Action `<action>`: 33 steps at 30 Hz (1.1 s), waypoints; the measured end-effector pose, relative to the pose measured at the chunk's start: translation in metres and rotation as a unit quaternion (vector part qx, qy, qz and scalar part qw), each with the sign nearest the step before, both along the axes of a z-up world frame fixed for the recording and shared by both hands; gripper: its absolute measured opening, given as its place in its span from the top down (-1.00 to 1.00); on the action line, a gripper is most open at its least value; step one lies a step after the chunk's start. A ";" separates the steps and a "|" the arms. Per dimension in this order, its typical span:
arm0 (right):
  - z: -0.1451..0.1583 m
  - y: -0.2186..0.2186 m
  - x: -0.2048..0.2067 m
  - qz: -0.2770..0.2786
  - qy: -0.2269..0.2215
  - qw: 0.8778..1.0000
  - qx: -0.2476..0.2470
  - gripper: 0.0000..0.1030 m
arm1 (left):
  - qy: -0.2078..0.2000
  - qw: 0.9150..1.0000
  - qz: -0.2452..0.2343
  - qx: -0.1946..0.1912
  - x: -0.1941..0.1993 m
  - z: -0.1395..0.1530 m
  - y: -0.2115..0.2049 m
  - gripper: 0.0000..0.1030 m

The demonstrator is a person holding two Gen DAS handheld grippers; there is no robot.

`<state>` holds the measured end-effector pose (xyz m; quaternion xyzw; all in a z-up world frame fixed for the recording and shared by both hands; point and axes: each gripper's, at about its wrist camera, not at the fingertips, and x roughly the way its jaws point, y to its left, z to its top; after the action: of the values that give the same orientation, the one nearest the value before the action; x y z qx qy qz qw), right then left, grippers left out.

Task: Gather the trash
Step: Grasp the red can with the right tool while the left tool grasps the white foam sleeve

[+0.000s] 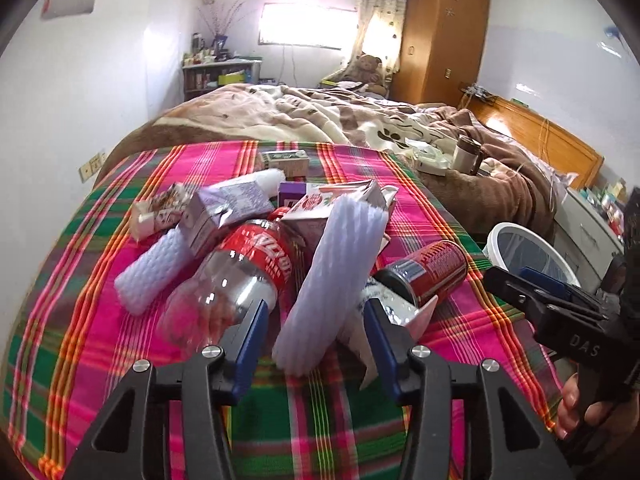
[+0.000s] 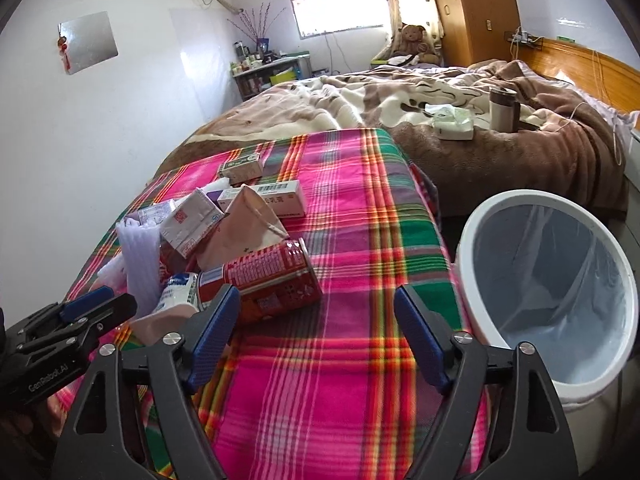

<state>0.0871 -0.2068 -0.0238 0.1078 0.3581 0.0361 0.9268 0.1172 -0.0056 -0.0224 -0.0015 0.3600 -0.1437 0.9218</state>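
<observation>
A heap of trash lies on a plaid cloth (image 1: 80, 320): a clear plastic bottle with a red label (image 1: 240, 272), a white foam net sleeve (image 1: 332, 272), a second foam sleeve (image 1: 152, 272), a red can (image 1: 428, 272) and several small cartons (image 1: 224, 208). My left gripper (image 1: 316, 312) is open, its fingers on either side of the near end of the foam sleeve. My right gripper (image 2: 316, 312) is open and empty above the cloth (image 2: 340, 360), just right of the red can (image 2: 264, 276). A white bin with a clear liner (image 2: 472, 240) stands at the right.
A bed with a brown blanket (image 2: 440, 136) lies behind the cloth, with a tissue box (image 2: 452, 124) and a travel mug (image 2: 502, 108) on it. A wooden wardrobe (image 1: 444, 36) and a shelf (image 1: 216, 72) stand at the far wall.
</observation>
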 end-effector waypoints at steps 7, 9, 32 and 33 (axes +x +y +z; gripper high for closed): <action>-0.012 -0.001 0.017 0.015 0.059 0.996 0.070 -0.39 | 0.018 0.999 -0.032 0.003 0.016 -0.005 -0.004 0.03; -0.014 0.000 0.022 0.016 0.065 0.995 0.078 -0.39 | 0.029 0.999 -0.029 -0.002 0.021 -0.009 -0.002 0.29; -0.022 0.042 0.078 0.050 0.139 0.987 0.058 -0.42 | 0.038 0.998 0.004 -0.053 0.028 -0.007 0.033 0.41; -0.023 0.044 0.076 0.054 0.145 0.987 0.051 -0.42 | 0.038 0.998 0.005 -0.052 0.028 -0.007 0.034 0.41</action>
<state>0.1629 -0.1629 -0.0466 0.1393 0.4913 0.0883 0.8552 0.1449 0.0285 -0.0293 -0.0571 0.3865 -0.1575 0.9069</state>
